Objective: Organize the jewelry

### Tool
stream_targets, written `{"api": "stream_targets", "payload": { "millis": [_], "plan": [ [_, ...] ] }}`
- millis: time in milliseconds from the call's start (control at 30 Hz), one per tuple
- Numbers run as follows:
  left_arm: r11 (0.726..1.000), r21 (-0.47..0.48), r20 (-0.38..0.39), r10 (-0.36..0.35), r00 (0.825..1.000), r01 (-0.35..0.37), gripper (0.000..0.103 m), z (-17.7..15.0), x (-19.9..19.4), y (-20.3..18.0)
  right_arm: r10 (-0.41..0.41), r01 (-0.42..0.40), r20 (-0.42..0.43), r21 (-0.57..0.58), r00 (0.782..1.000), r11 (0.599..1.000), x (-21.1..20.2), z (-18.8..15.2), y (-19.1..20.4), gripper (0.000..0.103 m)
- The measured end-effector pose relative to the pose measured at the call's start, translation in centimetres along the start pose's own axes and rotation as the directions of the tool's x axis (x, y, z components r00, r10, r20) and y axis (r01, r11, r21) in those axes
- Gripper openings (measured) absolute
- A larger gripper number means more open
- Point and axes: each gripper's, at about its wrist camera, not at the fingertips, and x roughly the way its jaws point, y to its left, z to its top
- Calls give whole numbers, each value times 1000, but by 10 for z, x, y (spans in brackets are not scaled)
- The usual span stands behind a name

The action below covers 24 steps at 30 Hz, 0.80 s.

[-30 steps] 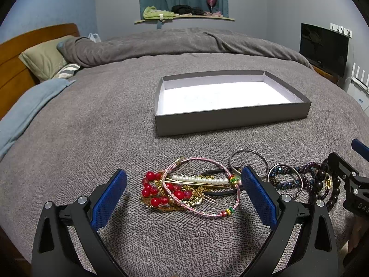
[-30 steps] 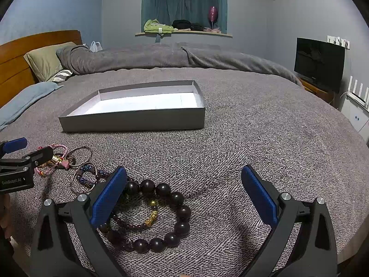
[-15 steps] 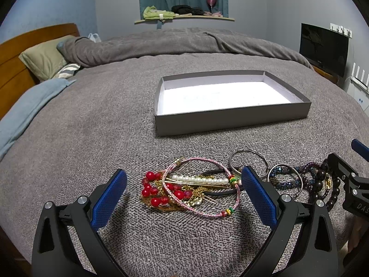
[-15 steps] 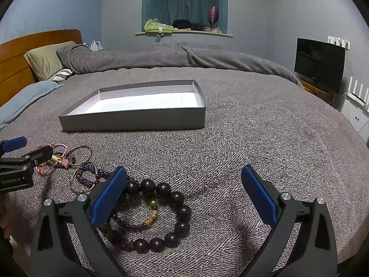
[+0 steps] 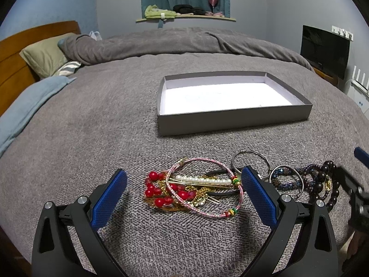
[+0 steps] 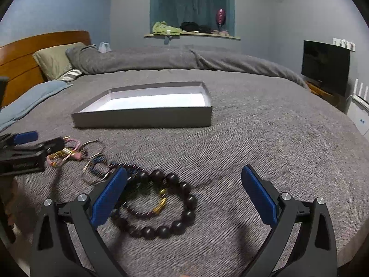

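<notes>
Right wrist view: right tool gapes wide, its left finger hiding part of the dark bead bracelet

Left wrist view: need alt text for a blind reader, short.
The open left gripper frames a tangle of jewelry on a grey bedspread: red beads, a pearl hairpin and a pink bangle, with beaded bracelets to the right. Beyond lies an empty shallow grey box; the right gripper's tip shows at the right edge.
</notes>
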Motion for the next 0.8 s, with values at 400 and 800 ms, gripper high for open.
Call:
{"api": "stream_targets", "payload": {
  "millis": [400,800],
  "plan": [
    [1000,1,-3,-4,1000,4,98,1,-1,1,54,-54,-22,-23,998,998,-14,-17,10,98],
    [1000,2,-4,-25,1000,25,98,2,-2,2,43,-30,-122,112,992,993,10,-22,-21,45]
  ]
}}
